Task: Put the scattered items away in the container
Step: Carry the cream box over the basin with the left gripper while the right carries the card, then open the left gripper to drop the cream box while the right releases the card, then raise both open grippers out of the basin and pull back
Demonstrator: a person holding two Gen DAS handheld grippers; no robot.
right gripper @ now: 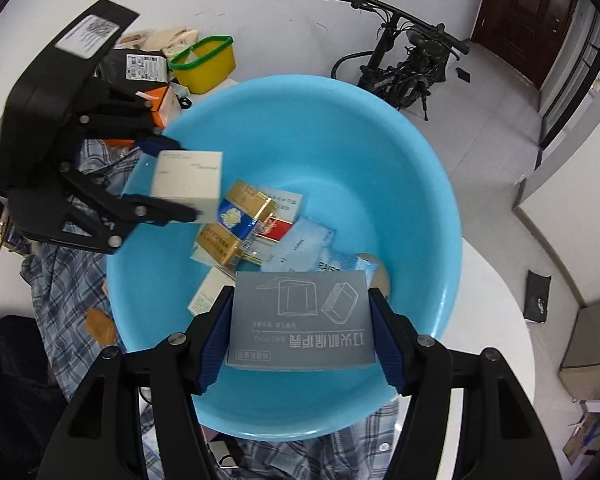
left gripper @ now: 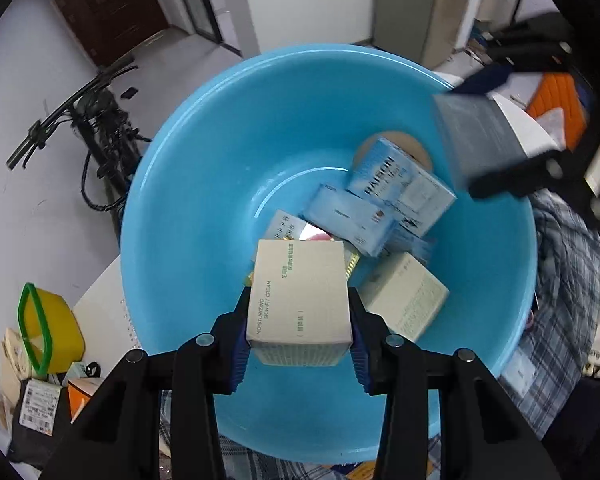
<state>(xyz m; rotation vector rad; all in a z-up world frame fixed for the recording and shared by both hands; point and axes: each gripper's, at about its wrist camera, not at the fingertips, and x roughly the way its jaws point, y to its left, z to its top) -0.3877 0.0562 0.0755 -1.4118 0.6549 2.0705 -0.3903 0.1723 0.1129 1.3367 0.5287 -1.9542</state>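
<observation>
blue basin (left gripper: 204, 184): small boxes piled | cream box (left gripper: 300, 300), grey box (right gripper: 300, 320): above

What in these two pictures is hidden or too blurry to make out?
- Left wrist view: grey box print, motion-blurred.
- Right wrist view: cream box lettering, blurred.
- Both views: basin floor, covered by piled boxes.
- Left wrist view: gold box, mostly behind the cream box.

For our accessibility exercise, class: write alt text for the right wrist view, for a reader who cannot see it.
The right gripper, its jaws shut on a grey box, is above a blue basin that already holds several small cartons. At left, the left gripper holds a cream box over the basin's rim; a bicycle stands behind.
</observation>
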